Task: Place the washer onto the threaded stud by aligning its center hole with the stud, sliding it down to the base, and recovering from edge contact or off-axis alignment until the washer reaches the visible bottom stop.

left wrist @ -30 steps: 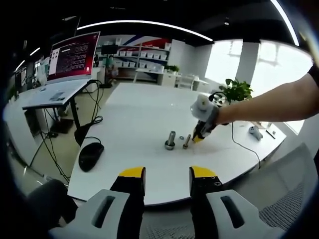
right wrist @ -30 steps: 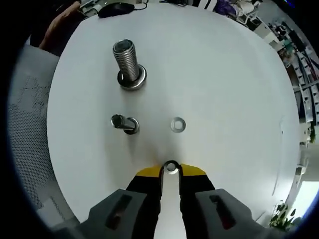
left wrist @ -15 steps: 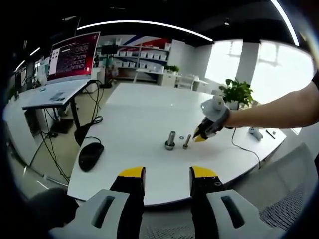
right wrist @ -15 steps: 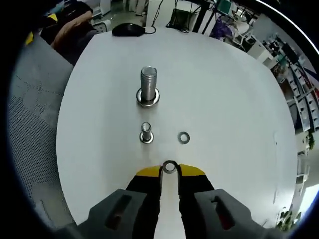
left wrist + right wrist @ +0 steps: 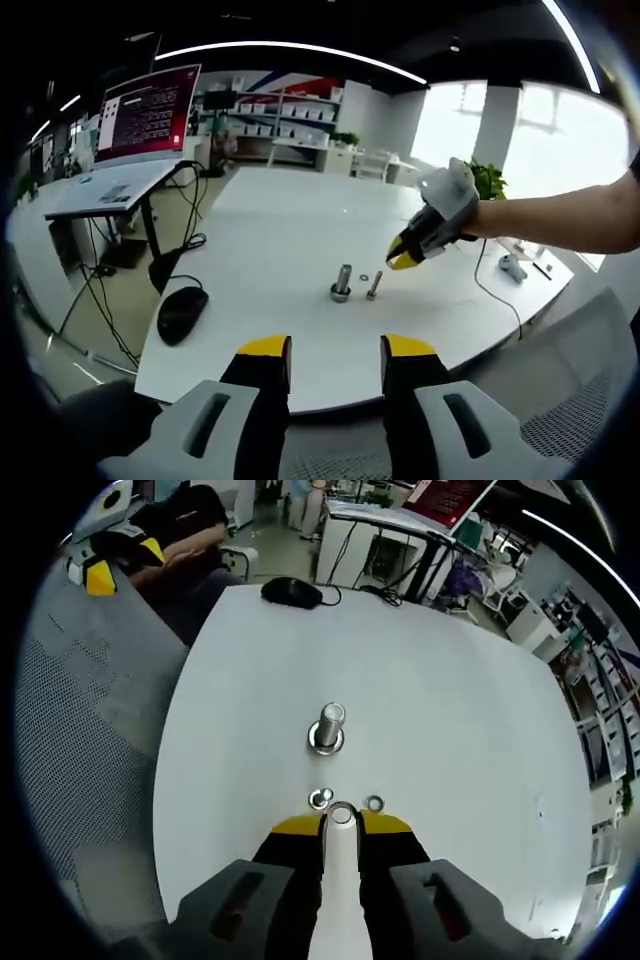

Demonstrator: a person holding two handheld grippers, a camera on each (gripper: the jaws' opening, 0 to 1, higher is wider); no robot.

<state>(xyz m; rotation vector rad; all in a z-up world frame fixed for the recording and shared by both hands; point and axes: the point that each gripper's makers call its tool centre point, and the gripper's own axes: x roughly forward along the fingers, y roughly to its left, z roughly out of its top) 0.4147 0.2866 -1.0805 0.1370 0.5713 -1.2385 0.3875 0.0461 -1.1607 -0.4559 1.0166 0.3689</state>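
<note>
A small silver washer (image 5: 342, 813) is pinched upright between the yellow tips of my right gripper (image 5: 342, 826), which is shut on it. The gripper hangs high over the white table (image 5: 450, 700). Below its tips stand a thin threaded stud (image 5: 321, 798) and, farther off, a thick threaded stud (image 5: 328, 728). A second washer (image 5: 374, 803) lies flat beside the thin stud. In the left gripper view, the right gripper (image 5: 404, 259) hovers above and right of the thin stud (image 5: 374, 285) and the thick stud (image 5: 342, 283). My left gripper (image 5: 335, 350) is open and empty, back from the table's near edge.
A black mouse (image 5: 183, 312) lies at the table's left edge, with a monitor (image 5: 148, 113) on a desk behind it. A plant (image 5: 475, 180) and a small white device (image 5: 512, 266) with a cable sit at the far right. A mesh chair (image 5: 90, 740) borders the table.
My right gripper has lifted up and away from the table with the washer still in it, so both studs look smaller in its view. The left gripper has not moved.
</note>
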